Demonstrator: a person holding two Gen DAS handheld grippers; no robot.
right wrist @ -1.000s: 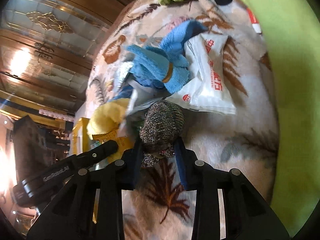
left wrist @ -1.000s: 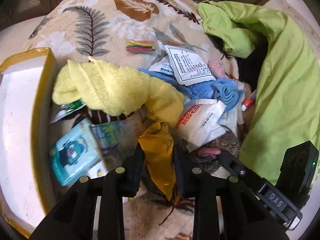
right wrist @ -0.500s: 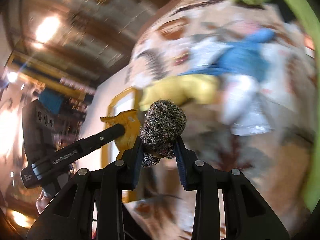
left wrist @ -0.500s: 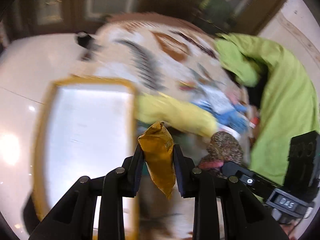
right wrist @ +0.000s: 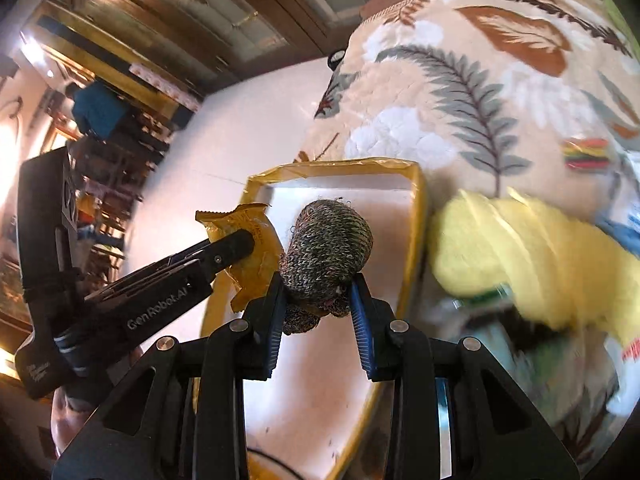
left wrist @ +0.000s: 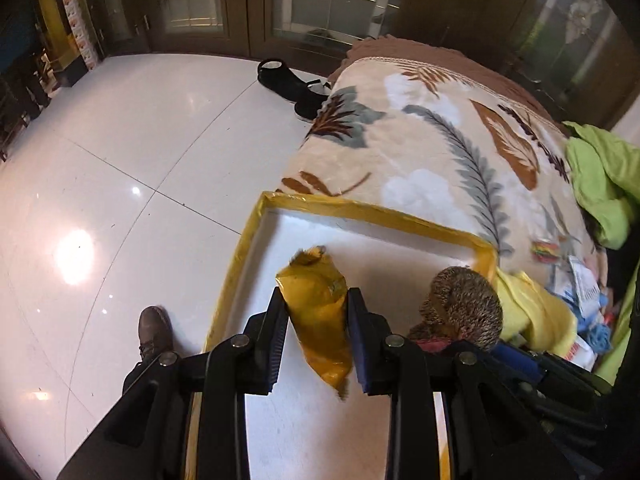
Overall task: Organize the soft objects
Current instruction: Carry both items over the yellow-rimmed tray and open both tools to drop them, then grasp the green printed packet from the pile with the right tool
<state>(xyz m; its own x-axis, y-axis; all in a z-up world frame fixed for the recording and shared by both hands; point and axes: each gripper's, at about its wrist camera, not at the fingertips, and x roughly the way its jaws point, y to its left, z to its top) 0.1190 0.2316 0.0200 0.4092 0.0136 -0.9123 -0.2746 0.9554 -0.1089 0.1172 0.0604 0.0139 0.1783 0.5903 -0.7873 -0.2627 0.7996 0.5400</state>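
My left gripper (left wrist: 317, 304) holds a crumpled yellow packet (left wrist: 316, 280) upright above the white box with a yellow taped rim (left wrist: 372, 210). Its jaws are opening slightly, but the pads still touch the packet's sides. My right gripper (right wrist: 317, 286) is shut on a rolled knitted bundle (right wrist: 328, 248) of mottled brown-grey yarn, also over the box (right wrist: 416, 208). In the left wrist view the bundle (left wrist: 464, 300) hangs at the box's right edge. The two grippers are close side by side, the left one's finger (right wrist: 232, 246) and packet (right wrist: 258, 276) just left of the bundle.
A floral blanket (left wrist: 432, 152) covers the bed behind the box. A yellow towel (left wrist: 532, 312), packets and a blue cloth lie in a pile at the right, with green fabric (left wrist: 600, 176) beyond. Black shoes (left wrist: 296, 84) stand on the glossy white floor; a person's shoe (left wrist: 154, 328) is near.
Both grippers have swung left from the pile on the blanket to above the white box, carrying the yellow packet and the knitted bundle. Both views have rolled.
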